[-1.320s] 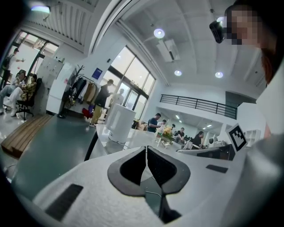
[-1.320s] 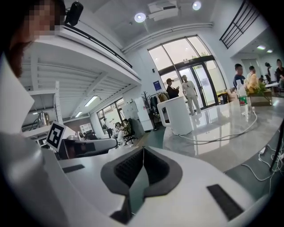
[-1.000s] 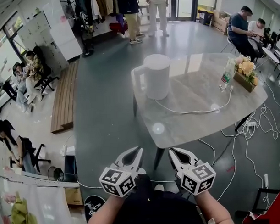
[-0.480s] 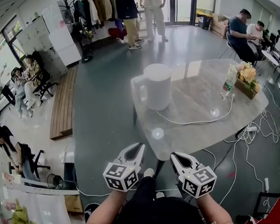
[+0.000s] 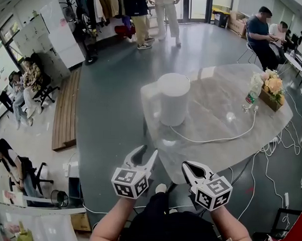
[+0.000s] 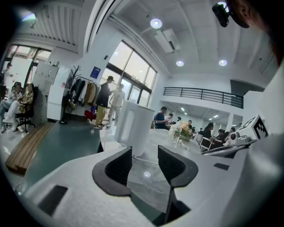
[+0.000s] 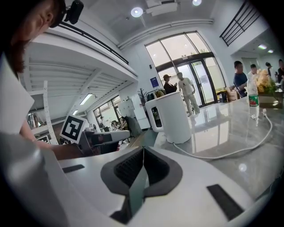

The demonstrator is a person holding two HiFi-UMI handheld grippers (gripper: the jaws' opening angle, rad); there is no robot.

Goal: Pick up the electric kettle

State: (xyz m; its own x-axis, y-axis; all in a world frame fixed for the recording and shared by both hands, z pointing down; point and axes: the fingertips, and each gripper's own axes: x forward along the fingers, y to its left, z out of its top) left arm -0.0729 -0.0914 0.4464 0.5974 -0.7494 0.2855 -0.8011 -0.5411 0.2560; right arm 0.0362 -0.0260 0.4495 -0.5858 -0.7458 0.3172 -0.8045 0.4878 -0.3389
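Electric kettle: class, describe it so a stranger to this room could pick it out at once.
Find the grey stone-look table in the open floor. At its left end stands the electric kettle, a white cylinder with a side handle and a white cable; the bottle and flowers sit at the opposite end.

A plastic bottle (image 5: 251, 94) and a box of flowers (image 5: 272, 91) are set close together near the far right edge of the grey marble table (image 5: 215, 107), white cables (image 5: 278, 146) are strewn over the floor beside it, and a wooden bench (image 5: 65, 109) is laid along the left, near a rack of coats (image 5: 100, 4).
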